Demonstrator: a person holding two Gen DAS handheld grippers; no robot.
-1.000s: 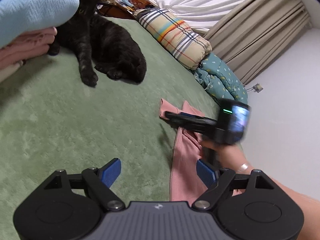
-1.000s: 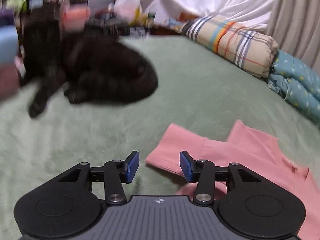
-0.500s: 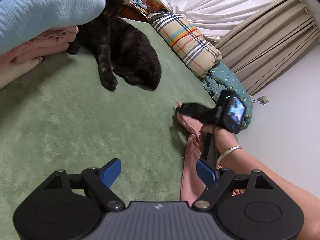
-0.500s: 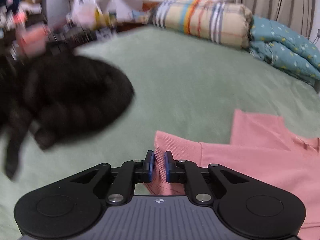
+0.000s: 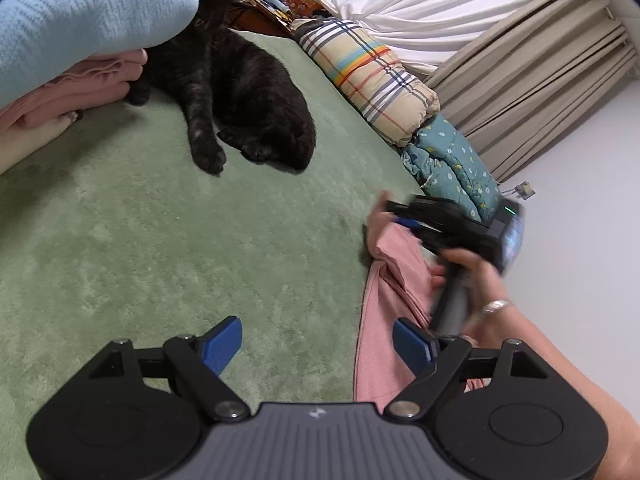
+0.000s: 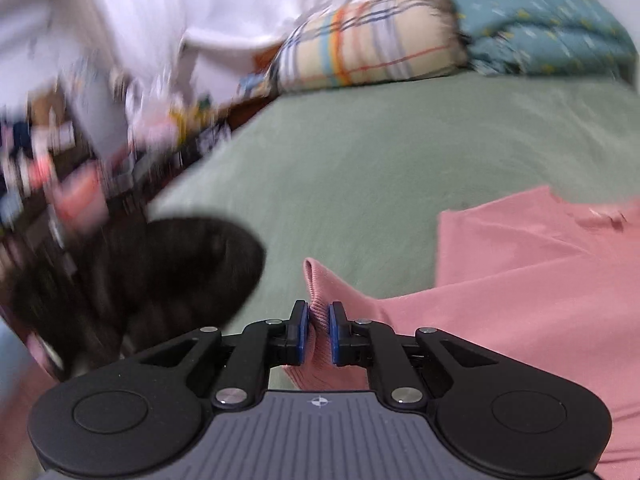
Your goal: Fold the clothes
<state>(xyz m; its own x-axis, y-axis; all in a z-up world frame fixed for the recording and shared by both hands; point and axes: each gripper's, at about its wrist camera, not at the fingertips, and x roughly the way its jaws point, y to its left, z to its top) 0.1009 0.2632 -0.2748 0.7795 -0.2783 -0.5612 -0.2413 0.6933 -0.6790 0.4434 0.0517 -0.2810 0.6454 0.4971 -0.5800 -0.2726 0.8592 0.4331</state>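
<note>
Pink garment's sleeve (image 6: pixel 320 312) now lifted, pinched.

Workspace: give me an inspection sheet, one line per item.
Surface: green blanket.
Job's things: pink garment, its ribbed cuff lifted.
Clutter: black cat; folded pink and blue pile.
Grippers: right gripper pinches the cuff, jaws just closed on it; left gripper open, nothing between its pads.
Cables: nothing seen.
Surroundings: plaid bedding roll, teal quilt, curtains.
</note>
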